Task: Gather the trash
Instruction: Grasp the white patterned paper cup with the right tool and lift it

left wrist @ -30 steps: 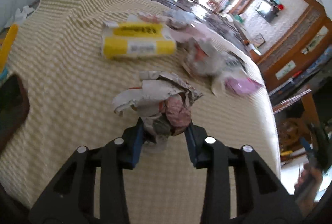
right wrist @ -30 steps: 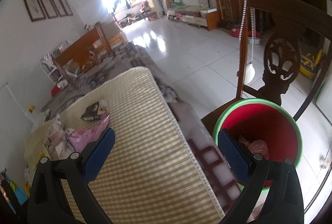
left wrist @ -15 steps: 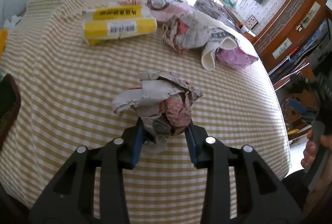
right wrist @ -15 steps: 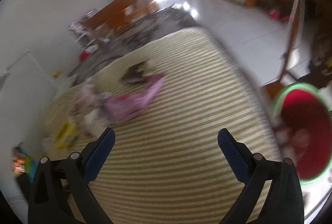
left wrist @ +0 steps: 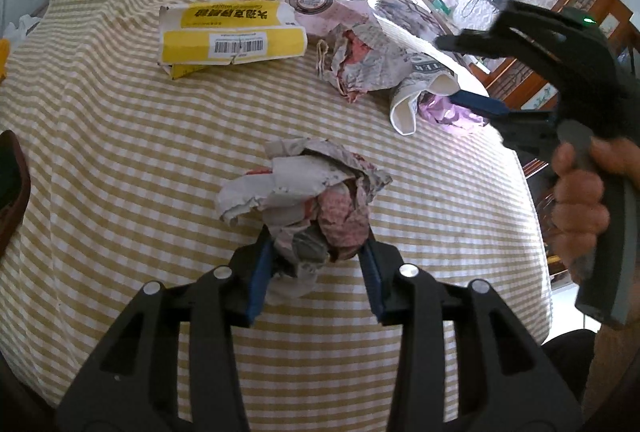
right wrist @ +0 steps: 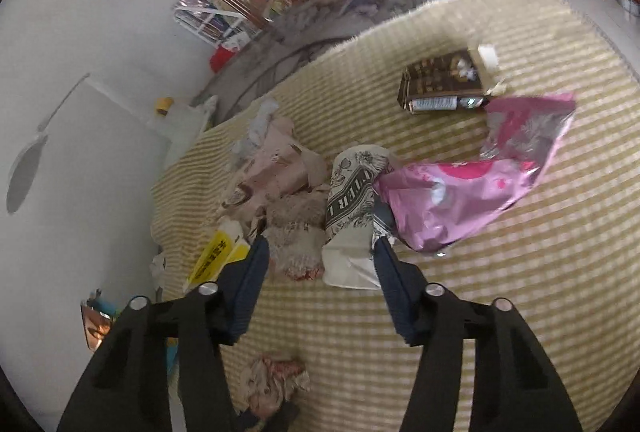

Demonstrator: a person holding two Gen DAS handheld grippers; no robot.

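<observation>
Change since earlier frame: right gripper [right wrist: 318, 252] swung off the red bin side and now sits over the trash pile on the table; left gripper [left wrist: 316, 260] unchanged, same wad held.
Left gripper: clamped on crumpled paper wad [left wrist: 308, 200], blue pads pressing both sides of its near end; wad above the checked tablecloth [left wrist: 120, 160], can't tell if it touches.
Right gripper: jaws spread wide, holding nothing; tips straddle the near end of a printed paper cup [right wrist: 352, 204] lying on its side and a pinkish crumpled paper [right wrist: 294, 232] just left of it. Contact unclear.
Right hand: person's hand [left wrist: 580, 200] wrapped on the grey handle, seen in left view at right edge.
Paper cup: white rim toward the gripper, black lettering on its side; also seen in left view [left wrist: 416, 92].
Pink foil bag [right wrist: 476, 184]: just right of the cup, touching it, flat on cloth.
Yellow-white carton [left wrist: 232, 32]: far side of table in left view, barcode up; left of the pile in right view.
Dark box [right wrist: 444, 82]: beyond the pink bag, near far table edge.
Crumpled newspaper [left wrist: 360, 60]: between carton and cup.
Pale patterned wrapper [right wrist: 272, 160]: behind the pinkish paper, in the pile.
</observation>
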